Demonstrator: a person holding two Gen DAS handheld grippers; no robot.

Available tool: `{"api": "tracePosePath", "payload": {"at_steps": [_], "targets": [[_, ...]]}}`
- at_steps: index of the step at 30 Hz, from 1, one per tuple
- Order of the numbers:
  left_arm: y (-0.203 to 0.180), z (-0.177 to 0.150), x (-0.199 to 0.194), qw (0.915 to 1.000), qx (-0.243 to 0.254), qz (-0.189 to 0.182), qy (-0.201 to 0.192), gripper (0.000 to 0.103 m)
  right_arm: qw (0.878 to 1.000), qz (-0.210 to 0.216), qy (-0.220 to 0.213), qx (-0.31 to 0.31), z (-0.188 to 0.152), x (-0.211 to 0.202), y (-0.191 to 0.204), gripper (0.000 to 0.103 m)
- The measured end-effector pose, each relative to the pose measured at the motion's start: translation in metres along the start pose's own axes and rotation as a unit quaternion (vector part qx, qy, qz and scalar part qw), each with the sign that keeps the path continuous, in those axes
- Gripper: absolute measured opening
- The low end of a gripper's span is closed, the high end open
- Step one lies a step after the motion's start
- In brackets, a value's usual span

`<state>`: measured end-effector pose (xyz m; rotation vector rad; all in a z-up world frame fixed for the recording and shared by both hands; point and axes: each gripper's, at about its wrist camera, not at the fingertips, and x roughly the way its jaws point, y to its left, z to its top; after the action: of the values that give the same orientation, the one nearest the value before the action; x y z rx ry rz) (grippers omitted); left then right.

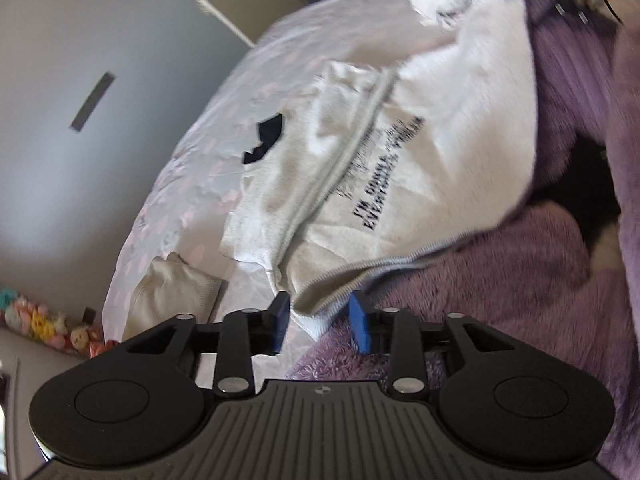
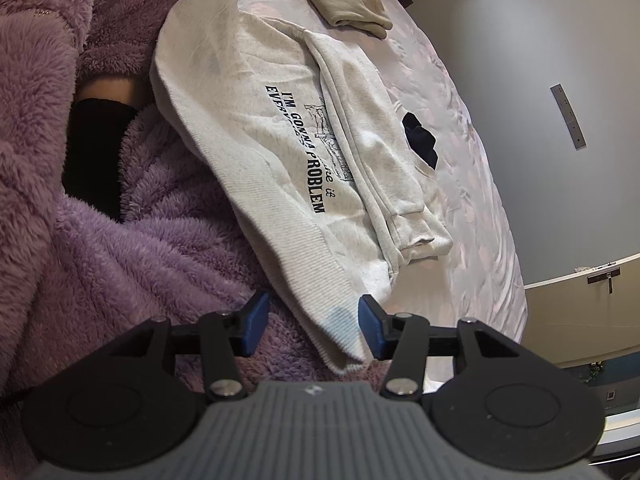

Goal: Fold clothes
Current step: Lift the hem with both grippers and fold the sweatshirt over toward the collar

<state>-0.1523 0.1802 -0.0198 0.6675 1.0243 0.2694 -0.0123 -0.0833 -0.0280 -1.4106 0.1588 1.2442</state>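
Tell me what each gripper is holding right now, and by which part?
Nothing. Left gripper and right gripper are open, each straddling a corner of the sweatshirt's ribbed hem.

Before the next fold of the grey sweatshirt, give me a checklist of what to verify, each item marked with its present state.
1. Left gripper fingers apart at the sweatshirt hem corner: ok, open.
2. Right gripper fingers apart at the other hem corner: ok, open.
3. Pads pressing the ribbed hem: not ok, no grip on either side.
4. Sleeve folded in over the body: ok.
5. Sweatshirt lying wholly flat on the bed sheet: not ok, its hem side rests on the purple fleece.
6. Folded beige garment clear of the sweatshirt: ok, lying apart.
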Motion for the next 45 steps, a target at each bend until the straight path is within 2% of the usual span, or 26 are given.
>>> {"api": "tracePosePath", "payload": {"at_steps": [1,4,7,9,11,14,15,17,19,20,24,29,33,38,45], "targets": [[-0.003,0.001,0.004,0.9998,0.018,-0.001,0.005,0.049,1.000,0.000,0.001,-0.002,0.000,0.000,0.000,0.055],[-0.011,0.004,0.019,0.9973,0.070,0.009,0.020,0.049,1.000,-0.003,0.002,-0.006,0.001,0.002,-0.002,0.057],[-0.015,0.006,0.036,0.9942,0.101,0.017,0.032,0.050,1.000,-0.004,0.004,-0.008,0.002,0.006,-0.003,0.055],[-0.015,0.008,0.048,0.9941,0.099,0.006,0.045,0.046,1.000,-0.003,0.007,-0.013,0.002,0.010,-0.002,0.055],[-0.017,0.007,0.055,0.9947,0.091,0.001,0.049,0.031,1.000,-0.009,0.003,-0.021,0.000,0.013,0.003,0.055],[-0.017,0.004,0.055,0.9965,0.070,-0.002,0.046,0.018,0.999,-0.018,-0.007,-0.028,-0.003,0.014,0.007,0.052],[-0.015,0.002,0.055,0.9972,0.059,-0.002,0.045,0.015,0.999,-0.019,-0.011,-0.028,-0.005,0.013,0.008,0.048],[-0.010,-0.002,0.053,0.9986,0.032,0.000,0.042,0.010,0.999,-0.025,-0.016,-0.027,-0.007,0.012,0.009,0.037],[-0.003,-0.005,0.052,0.9993,0.002,0.000,0.036,0.006,0.999,-0.036,-0.015,-0.027,-0.007,0.013,0.008,0.014],[0.000,-0.006,0.051,0.9994,-0.012,0.001,0.034,0.006,0.999,-0.042,-0.017,-0.024,-0.007,0.013,0.007,0.009],[0.023,-0.005,0.047,0.9967,-0.078,0.006,0.020,0.005,0.998,-0.059,-0.034,0.012,-0.006,0.012,-0.008,0.007],[0.066,-0.001,0.047,0.9869,-0.160,0.017,0.005,0.004,0.993,-0.088,-0.046,0.070,0.002,0.014,-0.048,0.007],[0.098,0.005,0.051,0.9825,-0.182,0.038,-0.005,0.004,0.986,-0.118,-0.050,0.109,0.009,0.025,-0.091,0.006],[0.135,0.019,0.064,0.9782,-0.199,0.057,-0.011,0.004,0.977,-0.135,-0.056,0.154,0.021,0.047,-0.148,0.007],[0.188,0.043,0.119,0.9708,-0.228,0.075,-0.001,0.004,0.972,-0.152,-0.055,0.171,0.047,0.105,-0.216,0.007]]}}
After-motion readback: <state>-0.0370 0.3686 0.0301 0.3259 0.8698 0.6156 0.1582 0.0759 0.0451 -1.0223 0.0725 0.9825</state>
